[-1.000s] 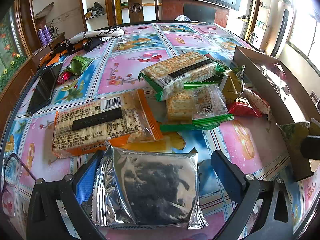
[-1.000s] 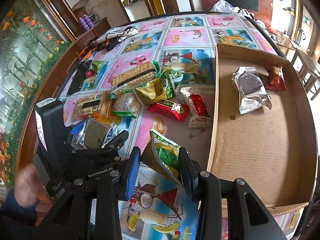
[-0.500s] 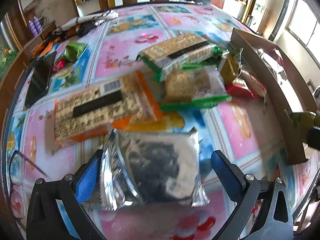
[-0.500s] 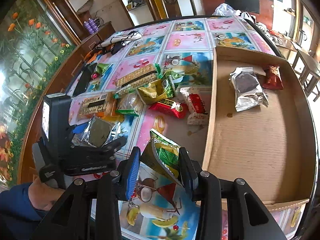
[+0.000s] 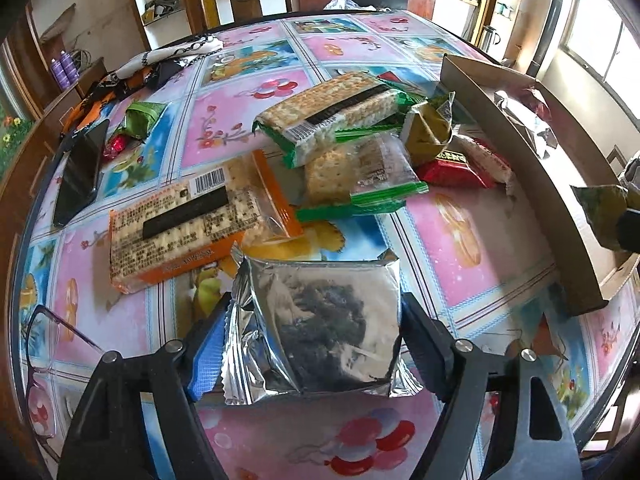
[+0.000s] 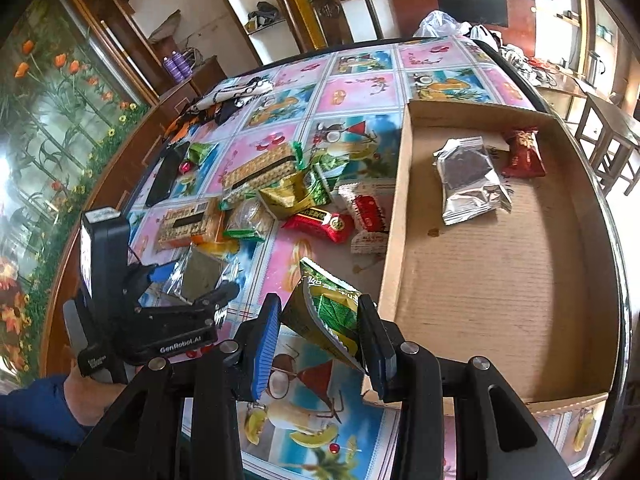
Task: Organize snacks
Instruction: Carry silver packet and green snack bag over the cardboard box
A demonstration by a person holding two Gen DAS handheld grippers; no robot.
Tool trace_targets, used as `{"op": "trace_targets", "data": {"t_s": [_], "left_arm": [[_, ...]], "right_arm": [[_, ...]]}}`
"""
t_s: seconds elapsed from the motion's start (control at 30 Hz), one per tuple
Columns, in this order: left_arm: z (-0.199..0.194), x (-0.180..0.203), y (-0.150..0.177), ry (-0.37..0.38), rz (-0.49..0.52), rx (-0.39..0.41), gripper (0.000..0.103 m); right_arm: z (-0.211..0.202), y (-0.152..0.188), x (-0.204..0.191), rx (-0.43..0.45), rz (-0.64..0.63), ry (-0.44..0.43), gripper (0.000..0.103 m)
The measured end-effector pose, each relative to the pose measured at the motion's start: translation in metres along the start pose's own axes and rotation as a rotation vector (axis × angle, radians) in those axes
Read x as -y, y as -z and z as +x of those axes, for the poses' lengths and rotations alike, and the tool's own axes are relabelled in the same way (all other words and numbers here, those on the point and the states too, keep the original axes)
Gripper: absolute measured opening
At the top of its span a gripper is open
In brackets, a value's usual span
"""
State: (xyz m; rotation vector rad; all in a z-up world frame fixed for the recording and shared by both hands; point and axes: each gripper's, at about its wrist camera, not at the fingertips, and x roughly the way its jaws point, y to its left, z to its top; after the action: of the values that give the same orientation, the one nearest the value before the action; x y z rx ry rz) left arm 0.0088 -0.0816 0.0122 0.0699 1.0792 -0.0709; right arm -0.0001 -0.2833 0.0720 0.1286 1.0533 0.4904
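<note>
Left gripper (image 5: 316,332): jaws have just been closing on the foil pack (image 5: 320,320); both pads now press its side edges.
Foil pack: silver, on the table (image 5: 240,128), well left of the box (image 5: 520,168) and just below the orange cracker pack (image 5: 180,232).
Right gripper (image 6: 320,328): narrow, clamped on a green packet (image 6: 328,312), which stands tilted between the blue pad and the black one.
Green packet: held above the table, just left of the box's near corner.
Box: shallow cardboard tray on the table's right side; inside lie a second foil pack (image 6: 468,180) and a red packet (image 6: 524,152) at the far end, touching or nearly so.
Loose snacks, left of the box: green cracker pack (image 5: 332,116), clear cracker bag (image 5: 360,172), gold pouch (image 5: 428,132), red bar (image 5: 452,164), white-red pack (image 6: 368,216) nearest the box wall.
Phone (image 5: 80,172): far left of the box, near the table edge.
Person: a hand (image 6: 92,396) in a blue sleeve holds the left gripper's handle.
</note>
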Motion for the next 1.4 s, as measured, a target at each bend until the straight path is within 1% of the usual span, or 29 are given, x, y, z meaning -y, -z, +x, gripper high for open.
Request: {"op": "trace_targets", "data": {"t_s": [0.07,0.13,0.23,0.33,0.57,0.8,1.03,1.17,1.27,1.4], "left_arm": [[-0.004,0.001,0.000,0.010,-0.006,0.000,0.072],[-0.008,0.001,-0.001,0.027,-0.017,0.006,0.072],[-0.020,0.007,-0.004,0.037,-0.003,0.038,0.072],[-0.028,0.010,-0.008,0.065,-0.009,0.051,0.072],[-0.051,0.034,-0.025,0.124,0.036,0.105,0.072],[-0.064,0.075,-0.048,0.197,0.110,0.132,0.072],[-0.060,0.132,-0.064,0.272,0.210,0.118,0.072],[-0.050,0.164,-0.065,0.307,0.270,0.100,0.072],[-0.041,0.188,-0.061,0.325,0.315,0.085,0.072],[-0.026,0.206,-0.055,0.332,0.349,0.053,0.072]], "right_arm": [[-0.003,0.000,0.002,0.006,0.005,0.000,0.042],[-0.004,0.000,0.005,0.011,0.011,0.000,0.042],[-0.009,0.000,0.013,0.021,0.032,0.001,0.042],[-0.013,-0.001,0.021,0.030,0.054,0.002,0.042],[-0.026,-0.001,0.045,0.059,0.120,0.012,0.042],[-0.037,0.001,0.069,0.074,0.172,0.033,0.042],[-0.047,0.004,0.103,0.088,0.244,0.060,0.042],[-0.049,0.008,0.125,0.082,0.302,0.082,0.042],[-0.048,0.012,0.137,0.068,0.328,0.084,0.042],[-0.044,0.017,0.148,0.043,0.343,0.078,0.042]]}}
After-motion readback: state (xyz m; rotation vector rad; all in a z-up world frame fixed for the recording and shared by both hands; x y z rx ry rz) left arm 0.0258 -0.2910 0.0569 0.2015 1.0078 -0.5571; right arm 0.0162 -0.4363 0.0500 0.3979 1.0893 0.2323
